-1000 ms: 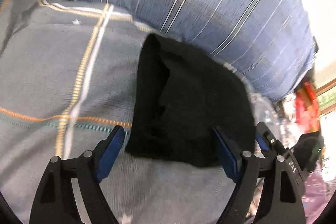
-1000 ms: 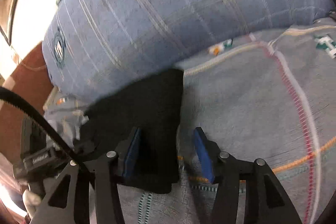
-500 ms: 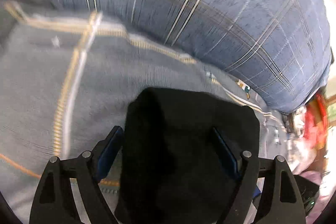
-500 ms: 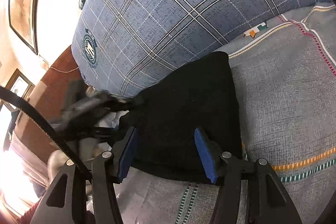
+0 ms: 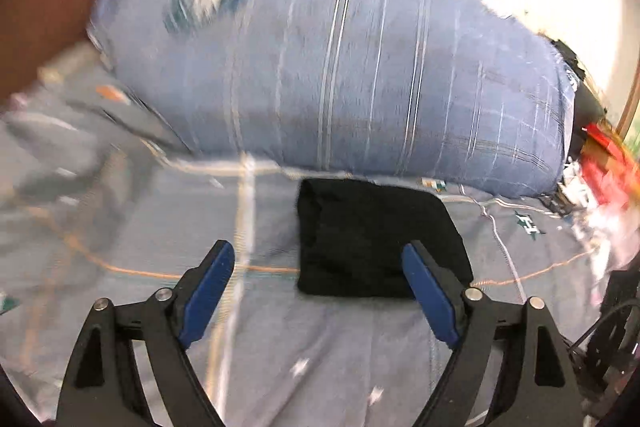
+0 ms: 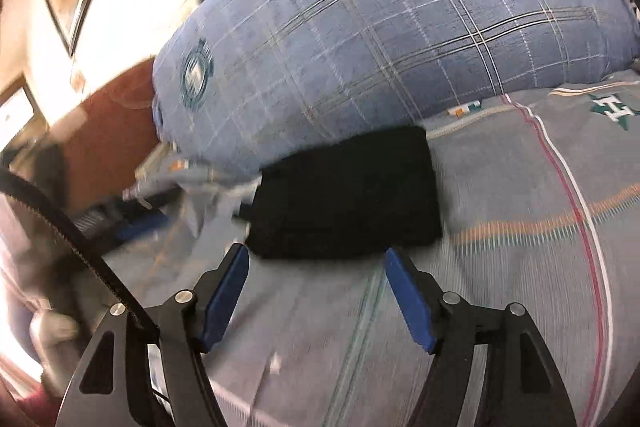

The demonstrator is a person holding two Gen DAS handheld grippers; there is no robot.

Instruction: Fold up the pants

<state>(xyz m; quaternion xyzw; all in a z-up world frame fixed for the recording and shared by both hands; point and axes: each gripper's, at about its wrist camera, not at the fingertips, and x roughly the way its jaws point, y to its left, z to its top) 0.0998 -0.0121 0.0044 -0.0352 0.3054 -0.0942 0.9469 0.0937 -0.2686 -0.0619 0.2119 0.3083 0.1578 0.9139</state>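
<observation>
The black pants [image 5: 372,239] lie folded into a compact rectangle on the grey bedsheet [image 5: 160,227], just in front of a big blue plaid pillow [image 5: 360,67]. My left gripper [image 5: 320,275] is open and empty, held above the sheet with the bundle ahead and to its right. In the right wrist view the folded pants [image 6: 348,195] lie flat by the pillow [image 6: 380,27]. My right gripper [image 6: 316,279] is open and empty, just short of the bundle's near edge.
The sheet [image 6: 520,247] carries orange, red and white stripes. A brown headboard [image 6: 108,131] stands left of the pillow. Red and mixed clutter [image 5: 604,163] sits past the bed's right edge. A black cable [image 6: 60,227] hangs at the left.
Both grippers have pulled back and lifted away from the folded pants, which now lie alone on the sheet. The right gripper's jaws have opened wider.
</observation>
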